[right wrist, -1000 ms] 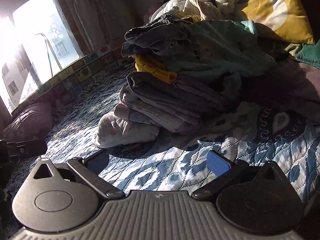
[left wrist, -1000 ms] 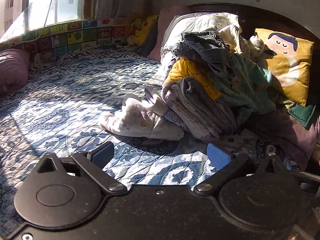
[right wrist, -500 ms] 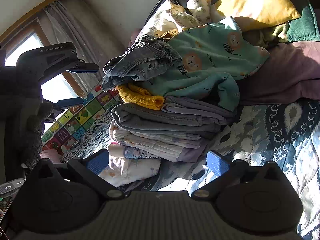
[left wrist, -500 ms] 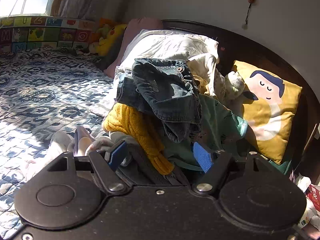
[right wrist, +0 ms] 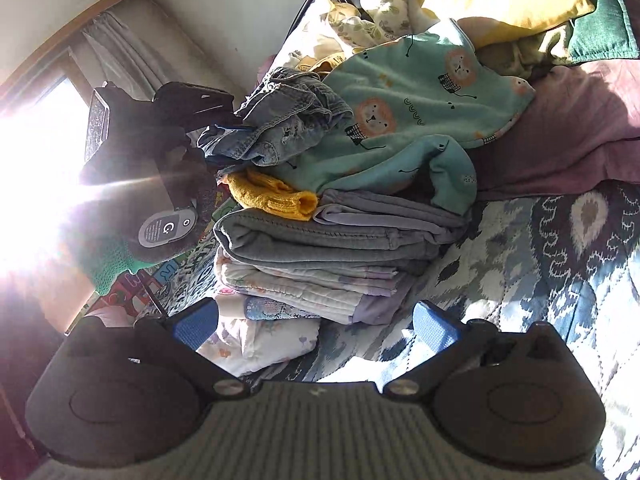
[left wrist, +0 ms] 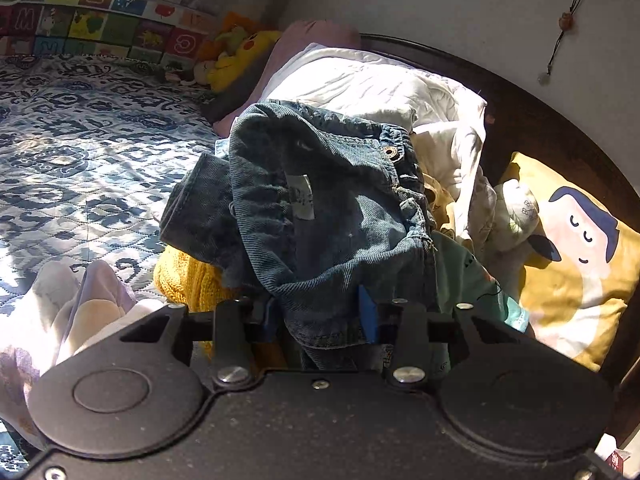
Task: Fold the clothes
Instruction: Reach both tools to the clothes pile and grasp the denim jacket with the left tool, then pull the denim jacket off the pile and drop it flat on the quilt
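My left gripper (left wrist: 320,316) has its blue pads closed in on the lower hem of the denim garment (left wrist: 320,208), pinching the fabric between them. That denim piece sits on top of the clothes pile (right wrist: 344,184), over a yellow knit (left wrist: 188,284) and beside a teal lion-print top (right wrist: 416,120). My right gripper (right wrist: 316,330) hangs spread wide with nothing between its pads, low over the blue patterned quilt (right wrist: 560,264), just in front of the folded grey and pastel stack (right wrist: 320,256). Behind the pile I see a white pillow (left wrist: 360,84) and a yellow cartoon cushion (left wrist: 576,264) against the dark headboard (left wrist: 540,120).
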Available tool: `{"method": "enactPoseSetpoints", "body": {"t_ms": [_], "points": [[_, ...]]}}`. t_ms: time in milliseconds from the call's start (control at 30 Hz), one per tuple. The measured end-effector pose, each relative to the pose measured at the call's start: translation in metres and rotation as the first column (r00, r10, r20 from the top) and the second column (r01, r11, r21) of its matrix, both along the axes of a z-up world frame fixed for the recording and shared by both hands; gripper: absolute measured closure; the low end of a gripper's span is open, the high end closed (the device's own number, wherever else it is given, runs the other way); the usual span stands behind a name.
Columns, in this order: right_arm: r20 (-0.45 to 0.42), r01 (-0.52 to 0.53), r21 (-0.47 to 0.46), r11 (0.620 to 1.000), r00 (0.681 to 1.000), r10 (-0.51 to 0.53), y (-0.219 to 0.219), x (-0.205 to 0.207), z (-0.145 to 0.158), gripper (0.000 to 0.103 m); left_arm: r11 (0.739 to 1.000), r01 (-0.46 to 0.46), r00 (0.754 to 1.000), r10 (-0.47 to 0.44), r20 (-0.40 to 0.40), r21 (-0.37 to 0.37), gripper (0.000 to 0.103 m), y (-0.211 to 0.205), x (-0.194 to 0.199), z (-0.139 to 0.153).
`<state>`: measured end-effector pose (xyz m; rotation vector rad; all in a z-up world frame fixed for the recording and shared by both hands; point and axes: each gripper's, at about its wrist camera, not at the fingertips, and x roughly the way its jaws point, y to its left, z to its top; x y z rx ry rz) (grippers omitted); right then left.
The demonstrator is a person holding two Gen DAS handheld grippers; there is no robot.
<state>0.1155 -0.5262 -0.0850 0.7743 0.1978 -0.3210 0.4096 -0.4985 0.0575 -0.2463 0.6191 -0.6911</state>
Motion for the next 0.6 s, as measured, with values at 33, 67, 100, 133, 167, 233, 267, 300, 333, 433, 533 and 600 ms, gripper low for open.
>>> {"method": "enactPoseSetpoints", "body": {"t_ms": [33, 67, 100, 133, 167, 233, 267, 300, 333, 433, 533, 600], "points": [[-0.003, -0.003, 0.006, 1.000, 1.000, 0.003, -0.001, 0.001, -0.001, 0.000, 1.000, -0.001, 1.000, 0.001, 0.008, 0.011, 0.080, 0.000, -0.001, 0.000], [-0.006, -0.007, 0.011, 1.000, 1.000, 0.007, -0.001, 0.002, -0.002, 0.000, 1.000, 0.001, 1.000, -0.001, 0.024, 0.022, 0.086, 0.002, -0.003, 0.002], [-0.008, -0.012, 0.014, 1.000, 1.000, 0.012, -0.001, 0.002, -0.003, 0.000, 1.000, 0.000, 0.999, -0.001, 0.045, 0.015, 0.087, 0.008, -0.006, 0.006], [-0.012, -0.015, 0.014, 1.000, 1.000, 0.016, -0.001, 0.003, -0.003, 0.000, 1.000, 0.000, 0.998, 0.000, 0.067, 0.010, 0.088, 0.015, -0.009, 0.010], [-0.015, -0.018, 0.014, 1.000, 1.000, 0.018, 0.000, 0.003, -0.002, 0.000, 1.000, -0.001, 0.996, 0.000, 0.089, 0.008, 0.088, 0.023, -0.013, 0.016], [-0.017, -0.021, 0.015, 1.000, 1.000, 0.022, 0.001, 0.003, -0.001, 0.000, 1.000, -0.002, 0.991, 0.001, 0.133, 0.008, 0.089, 0.040, -0.020, 0.028], [-0.019, -0.023, 0.017, 1.000, 1.000, 0.024, 0.001, 0.003, -0.001, 0.000, 1.000, -0.010, 0.987, 0.007, 0.163, 0.020, 0.089, 0.049, -0.024, 0.035], [-0.022, -0.024, 0.017, 1.000, 0.999, 0.024, 0.002, 0.002, 0.000, 0.000, 0.999, -0.018, 0.981, 0.012, 0.193, 0.032, 0.089, 0.058, -0.028, 0.043], [-0.024, -0.023, 0.016, 1.000, 0.999, 0.024, 0.003, 0.001, 0.002, 0.000, 0.999, -0.028, 0.975, 0.017, 0.223, 0.047, 0.089, 0.067, -0.033, 0.051], [-0.023, -0.023, 0.013, 1.000, 0.999, 0.024, 0.007, -0.002, 0.008, 0.000, 0.996, -0.055, 0.953, 0.030, 0.302, 0.075, 0.089, 0.100, -0.047, 0.080], [-0.021, -0.036, 0.008, 0.999, 0.999, 0.037, 0.014, -0.005, 0.015, 0.000, 0.993, -0.086, 0.932, 0.050, 0.360, 0.084, 0.089, 0.134, -0.060, 0.106], [-0.021, -0.058, 0.001, 0.998, 0.998, 0.058, 0.022, -0.005, 0.020, 0.000, 0.989, -0.118, 0.917, 0.072, 0.392, 0.094, 0.089, 0.160, -0.068, 0.123]]}}
